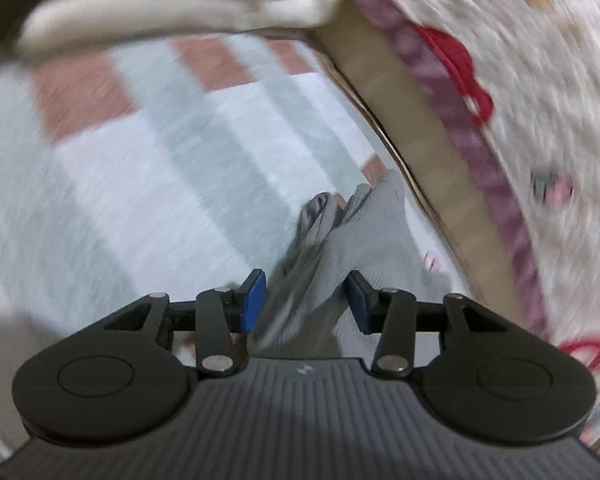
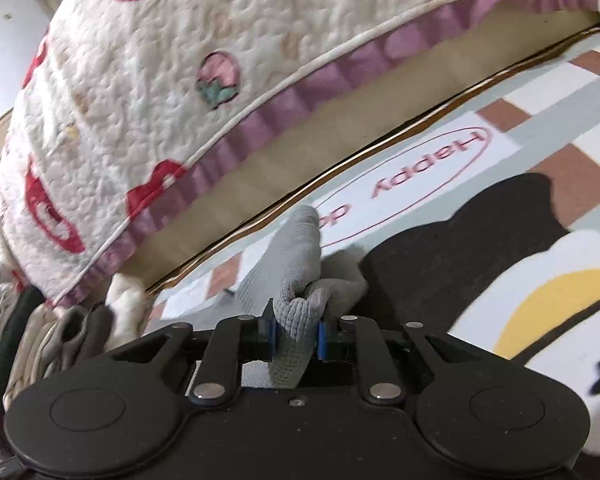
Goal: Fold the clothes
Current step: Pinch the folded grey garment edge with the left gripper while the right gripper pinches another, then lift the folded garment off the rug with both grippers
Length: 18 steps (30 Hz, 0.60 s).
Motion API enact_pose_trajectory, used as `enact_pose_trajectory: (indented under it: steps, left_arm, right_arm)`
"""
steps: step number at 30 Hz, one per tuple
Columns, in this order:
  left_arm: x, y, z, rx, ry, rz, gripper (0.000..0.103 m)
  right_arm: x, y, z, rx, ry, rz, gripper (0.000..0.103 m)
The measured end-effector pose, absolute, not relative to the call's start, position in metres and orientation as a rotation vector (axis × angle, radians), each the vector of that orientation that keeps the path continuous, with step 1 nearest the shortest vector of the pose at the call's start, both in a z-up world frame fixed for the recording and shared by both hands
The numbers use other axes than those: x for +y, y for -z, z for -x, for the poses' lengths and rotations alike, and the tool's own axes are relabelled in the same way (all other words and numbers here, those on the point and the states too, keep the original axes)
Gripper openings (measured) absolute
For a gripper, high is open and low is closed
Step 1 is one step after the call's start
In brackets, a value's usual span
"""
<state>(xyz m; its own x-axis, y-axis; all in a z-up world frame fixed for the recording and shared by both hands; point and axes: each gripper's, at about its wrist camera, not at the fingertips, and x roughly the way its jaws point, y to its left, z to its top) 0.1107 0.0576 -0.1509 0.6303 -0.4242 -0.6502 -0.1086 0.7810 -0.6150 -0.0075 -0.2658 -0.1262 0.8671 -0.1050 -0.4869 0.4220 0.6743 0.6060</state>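
A grey knitted sock [image 2: 300, 248] lies on the patterned floor mat [image 2: 440, 168] beside the bed. My right gripper [image 2: 297, 338] is shut on its bunched near end, the blue pads [image 2: 272, 336] pressing the knit from both sides. In the blurred left wrist view, the grey sock [image 1: 364, 232] and a darker grey fold [image 1: 320, 208] run forward between the fingers of my left gripper [image 1: 306, 300]. That gripper is open, with its blue pads [image 1: 254, 296] set wide on either side of the cloth.
The bed's quilted cover [image 2: 140, 80], red-patterned with purple trim, overhangs a beige base [image 2: 300, 152]. A black, white and yellow cushion [image 2: 500, 264] lies right of the sock. Piled clothes [image 2: 40, 328] sit at left. A cream cloth [image 1: 160, 12] lies far across the mat.
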Motion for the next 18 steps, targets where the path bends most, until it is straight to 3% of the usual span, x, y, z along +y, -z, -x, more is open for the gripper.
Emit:
enact_pose_trajectory:
  steps: [6, 18]
  left_arm:
    - [0.052, 0.162, -0.115, 0.952, 0.209, 0.655, 0.046]
    - [0.048, 0.165, -0.144, 0.976, 0.383, 0.589, 0.054]
  right_arm:
    - [-0.273, 0.139, 0.016, 0.467, 0.282, -0.799, 0.021]
    - [-0.284, 0.173, 0.013, 0.455, 0.275, -1.074, 0.056]
